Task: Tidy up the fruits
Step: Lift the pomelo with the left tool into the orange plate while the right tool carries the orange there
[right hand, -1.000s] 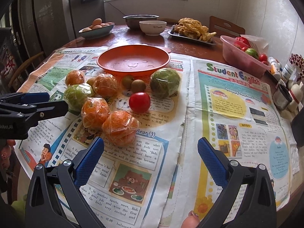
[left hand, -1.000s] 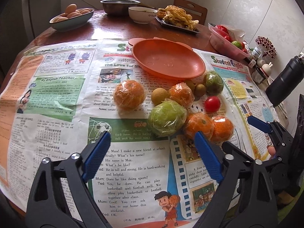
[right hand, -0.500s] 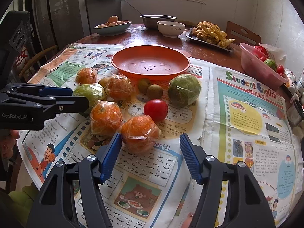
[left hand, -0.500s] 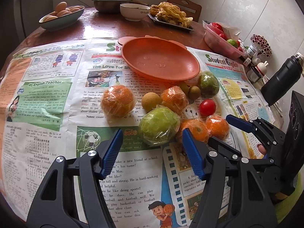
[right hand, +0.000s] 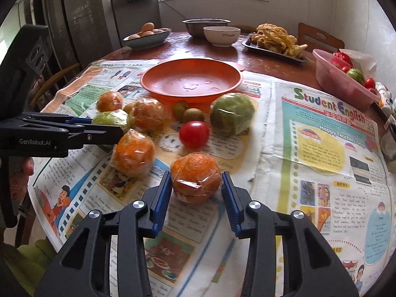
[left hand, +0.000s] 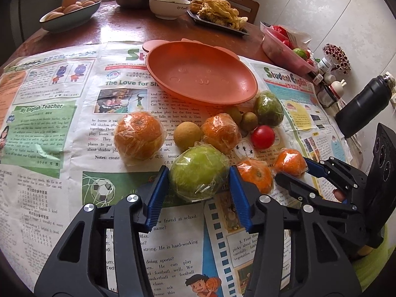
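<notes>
Closing both at once: my left gripper (left hand: pixel 199 185) pinches the wrapped green apple (left hand: pixel 199 173), my right gripper (right hand: pixel 196 186) the wrapped orange (right hand: pixel 196 174). Both fruits sit on the newspaper (right hand: pixel 284 173), near side of the orange plate (right hand: pixel 190 81).

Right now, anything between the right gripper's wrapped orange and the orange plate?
Yes. The red tomato and two small kiwis lie on the newspaper between the wrapped orange and the orange plate; lifting over clears them.

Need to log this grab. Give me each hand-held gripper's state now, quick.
Left hand-held gripper: jaws closing around the green fruit, pads at its sides.
Right hand-held gripper: jaws closing around a wrapped orange, pads at its sides.
</notes>
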Demonstrator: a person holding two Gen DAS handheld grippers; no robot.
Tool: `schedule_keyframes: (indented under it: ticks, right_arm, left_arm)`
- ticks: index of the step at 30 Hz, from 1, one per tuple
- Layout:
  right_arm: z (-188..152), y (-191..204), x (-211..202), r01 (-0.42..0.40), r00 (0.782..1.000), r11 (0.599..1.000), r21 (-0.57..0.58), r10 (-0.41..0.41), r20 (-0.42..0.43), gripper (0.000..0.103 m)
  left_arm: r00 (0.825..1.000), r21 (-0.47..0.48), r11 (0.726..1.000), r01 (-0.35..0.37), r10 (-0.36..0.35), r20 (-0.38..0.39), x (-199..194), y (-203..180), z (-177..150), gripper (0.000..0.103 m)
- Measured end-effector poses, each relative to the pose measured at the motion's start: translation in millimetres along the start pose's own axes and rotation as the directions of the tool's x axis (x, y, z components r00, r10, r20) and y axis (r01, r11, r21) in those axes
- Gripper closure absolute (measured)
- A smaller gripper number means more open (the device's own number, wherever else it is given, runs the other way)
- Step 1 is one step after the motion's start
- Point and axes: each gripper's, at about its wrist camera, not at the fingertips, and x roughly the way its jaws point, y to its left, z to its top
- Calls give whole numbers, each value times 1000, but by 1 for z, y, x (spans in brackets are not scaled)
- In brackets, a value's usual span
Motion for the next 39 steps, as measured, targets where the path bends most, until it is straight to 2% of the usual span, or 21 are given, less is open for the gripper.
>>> schedule_keyframes:
  ticks: [10, 18, 27, 39]
  right_arm:
    - [7, -9, -5, -20, 1000, 999, 30, 20, 21, 65]
    - [26, -13, -16, -25, 998, 999, 29, 23, 59, 65]
    - [56, -16, -17, -46, 994, 999, 17, 44, 97, 65]
    - [83, -20, 5, -63, 994, 998, -6, 64, 91, 65]
  left_arm:
    - [1000, 11, 1000, 27, -27, -11, 0, 0, 2, 64]
    - [999, 12, 999, 43, -43, 21, -20, 0, 6, 64]
    - [997, 23, 999, 39, -41, 67, -35, 1, 35, 64]
    - [998, 11, 1000, 19, -19, 51, -7, 9, 80, 65]
